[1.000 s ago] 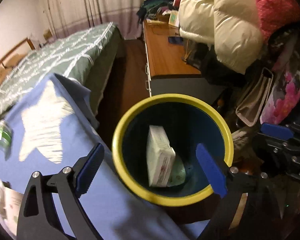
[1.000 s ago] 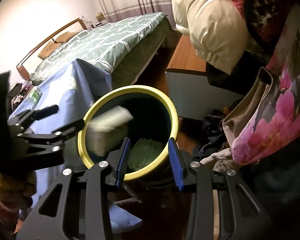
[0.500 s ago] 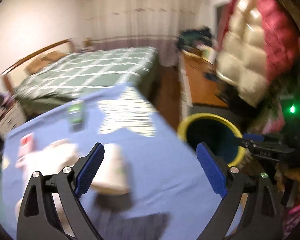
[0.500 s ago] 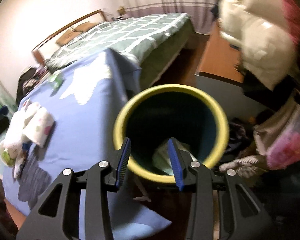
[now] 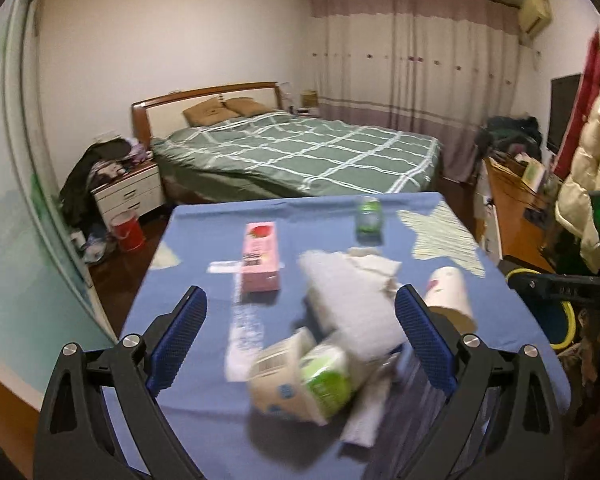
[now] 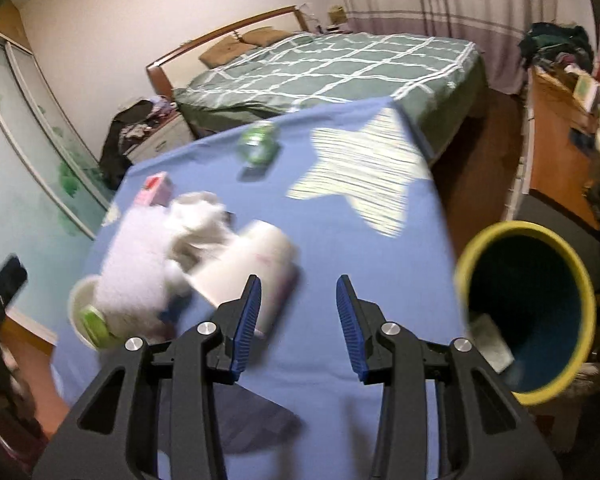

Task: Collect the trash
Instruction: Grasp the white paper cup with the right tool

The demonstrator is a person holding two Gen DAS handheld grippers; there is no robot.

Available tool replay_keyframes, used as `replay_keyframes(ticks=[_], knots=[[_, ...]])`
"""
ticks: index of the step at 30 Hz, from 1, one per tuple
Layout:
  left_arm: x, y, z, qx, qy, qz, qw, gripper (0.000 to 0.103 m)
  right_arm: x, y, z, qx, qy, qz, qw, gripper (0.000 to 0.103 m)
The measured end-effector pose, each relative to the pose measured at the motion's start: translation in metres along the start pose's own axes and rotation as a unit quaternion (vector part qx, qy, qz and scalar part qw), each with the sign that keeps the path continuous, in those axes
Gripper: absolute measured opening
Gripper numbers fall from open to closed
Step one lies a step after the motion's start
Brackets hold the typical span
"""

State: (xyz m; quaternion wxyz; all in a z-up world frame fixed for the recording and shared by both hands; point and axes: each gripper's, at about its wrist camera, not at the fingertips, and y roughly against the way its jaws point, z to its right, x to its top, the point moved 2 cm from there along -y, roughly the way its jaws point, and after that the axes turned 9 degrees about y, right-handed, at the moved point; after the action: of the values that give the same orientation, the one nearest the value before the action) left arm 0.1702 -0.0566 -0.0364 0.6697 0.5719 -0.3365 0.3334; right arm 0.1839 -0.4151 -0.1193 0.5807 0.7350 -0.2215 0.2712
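Right hand-held gripper (image 6: 298, 318) opening over bare cloth (image 6: 340, 240), bin (image 6: 526, 308) beside table edge

Left claw (image 5: 300, 342) and right claw (image 6: 298, 326): black frames, silver screws, ribbed blue pads (image 5: 178, 340).

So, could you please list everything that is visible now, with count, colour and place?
pink carton: 1, pink, lying mid-table
small bottle: 1, green and clear, far end of table
paper cup: 1, white, on its side near the right table edge
cloth pile: 1, white, table centre
green-labelled carton: 1, beige and green, near edge, blurred
table cover: 1, blue with pale stars
bin: 1, yellow rim, dark inside, beside table
bed: 1, green checked
left gripper: open, empty
right gripper: jaws opening, empty
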Motion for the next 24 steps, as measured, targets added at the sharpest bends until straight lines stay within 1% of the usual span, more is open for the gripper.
replay_keyframes(ticks=[1, 2, 3, 6, 9, 12, 15, 17, 18, 19, 21, 24], knots=[[-0.002, 0.0, -0.007, 0.002, 0.005, 0.0, 1.0, 0.094, 0.006, -0.007, -0.009, 0.003, 0.0, -0.001, 1.0, 0.05], [-0.003, 0.0, -0.014, 0.002, 0.01, 0.0, 1.0, 0.094, 0.011, -0.017, -0.018, 0.0, -0.003, -0.004, 1.0, 0.058], [-0.005, 0.0, -0.018, 0.002, 0.013, -0.001, 0.9999, 0.094, 0.013, -0.023, -0.024, -0.002, -0.005, -0.007, 1.0, 0.061], [-0.009, -0.001, -0.03, -0.001, 0.018, -0.002, 0.9998, 0.094, 0.021, -0.052, -0.034, 0.006, -0.028, -0.031, 0.999, 0.061], [-0.014, -0.002, -0.039, 0.0, 0.017, -0.002, 0.9998, 0.094, 0.02, -0.08, -0.034, -0.004, -0.059, -0.059, 0.997, 0.063], [-0.016, -0.006, -0.047, -0.003, 0.022, -0.006, 0.9997, 0.094, 0.016, -0.091, -0.034, 0.002, -0.077, -0.067, 0.995, 0.067], [-0.018, -0.008, -0.052, -0.006, 0.028, -0.008, 0.9996, 0.094, 0.018, -0.098, -0.039, -0.006, -0.077, -0.068, 0.995, 0.068], [-0.019, -0.009, -0.054, -0.009, 0.031, -0.011, 0.9994, 0.095, 0.02, -0.102, -0.041, 0.001, -0.078, -0.072, 0.994, 0.068], [-0.02, -0.009, -0.055, -0.009, 0.031, -0.011, 0.9994, 0.095, 0.02, -0.104, -0.042, 0.006, -0.079, -0.074, 0.994, 0.065], [-0.021, -0.01, -0.055, -0.009, 0.032, -0.012, 0.9994, 0.095, 0.021, -0.104, -0.042, 0.006, -0.079, -0.074, 0.994, 0.065], [-0.022, -0.012, -0.056, -0.009, 0.033, -0.016, 0.9993, 0.095, 0.02, -0.103, -0.044, 0.003, -0.075, -0.068, 0.995, 0.062], [-0.024, -0.014, -0.055, -0.008, 0.032, -0.018, 0.9993, 0.095, 0.02, -0.097, -0.046, 0.002, -0.075, -0.056, 0.996, 0.061]])
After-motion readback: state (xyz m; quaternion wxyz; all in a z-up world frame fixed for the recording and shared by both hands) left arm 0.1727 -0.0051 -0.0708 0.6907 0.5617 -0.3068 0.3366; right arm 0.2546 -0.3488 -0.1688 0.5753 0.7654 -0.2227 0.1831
